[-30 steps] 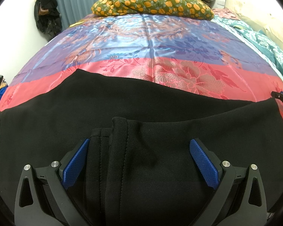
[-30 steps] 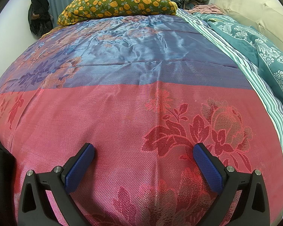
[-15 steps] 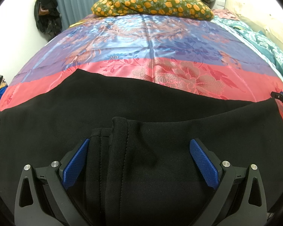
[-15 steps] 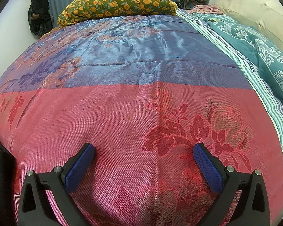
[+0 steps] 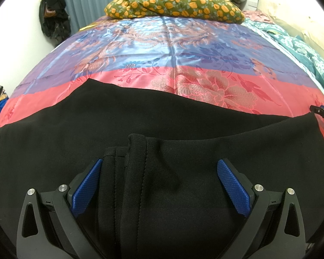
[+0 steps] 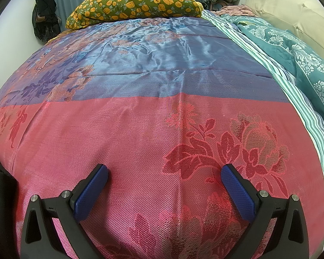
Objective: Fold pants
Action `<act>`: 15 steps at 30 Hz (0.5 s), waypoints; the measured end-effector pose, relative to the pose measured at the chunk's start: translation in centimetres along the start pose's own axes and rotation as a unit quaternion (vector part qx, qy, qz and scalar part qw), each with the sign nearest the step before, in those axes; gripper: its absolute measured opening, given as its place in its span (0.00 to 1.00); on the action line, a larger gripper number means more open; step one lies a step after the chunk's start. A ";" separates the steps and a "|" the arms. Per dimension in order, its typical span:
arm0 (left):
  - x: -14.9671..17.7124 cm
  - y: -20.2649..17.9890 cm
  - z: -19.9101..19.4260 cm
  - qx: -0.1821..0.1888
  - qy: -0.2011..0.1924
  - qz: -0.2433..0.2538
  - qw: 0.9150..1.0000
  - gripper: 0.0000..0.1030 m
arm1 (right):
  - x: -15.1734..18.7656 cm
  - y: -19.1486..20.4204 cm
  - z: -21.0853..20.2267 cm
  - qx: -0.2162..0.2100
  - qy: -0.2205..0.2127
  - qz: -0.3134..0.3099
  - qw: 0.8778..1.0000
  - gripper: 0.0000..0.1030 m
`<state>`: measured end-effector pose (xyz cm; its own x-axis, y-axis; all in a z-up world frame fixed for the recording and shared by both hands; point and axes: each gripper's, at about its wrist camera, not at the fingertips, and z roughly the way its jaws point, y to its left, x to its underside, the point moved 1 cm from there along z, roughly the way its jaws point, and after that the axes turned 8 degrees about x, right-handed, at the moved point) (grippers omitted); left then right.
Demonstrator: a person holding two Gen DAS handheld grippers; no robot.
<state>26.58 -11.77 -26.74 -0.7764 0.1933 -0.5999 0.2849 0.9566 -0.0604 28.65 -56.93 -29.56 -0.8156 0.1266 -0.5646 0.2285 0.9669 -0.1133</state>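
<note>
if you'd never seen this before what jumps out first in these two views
The shiny bedspread, blue-purple at the far end and red floral near the cameras, fills both views. Black pants lie across its near red part, under the open left gripper. An olive pillow with orange flowers sits at the far end.

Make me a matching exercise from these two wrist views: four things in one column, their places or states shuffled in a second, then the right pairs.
Things:
1. black pants
2. floral pillow
3. right gripper
4. teal quilt

Places or states:
A. along the bed's right side
B. open, over bare red bedspread
C. at the far end of the bed
D. spread under the open left gripper

Pairs: 1-D, 2-C, 3-B, 4-A
</note>
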 end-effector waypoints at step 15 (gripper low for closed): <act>0.1 1.1 -4.7 0.076 0.032 -0.031 0.996 0.98 | 0.0 -0.2 0.1 0.001 0.000 0.000 1.000 1.00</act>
<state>24.15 -9.64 -23.15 -0.8286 0.1524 -0.5387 0.3124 0.9243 -0.2190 28.66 -57.19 -29.58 -0.8152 0.1262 -0.5652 0.2292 0.9666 -0.1146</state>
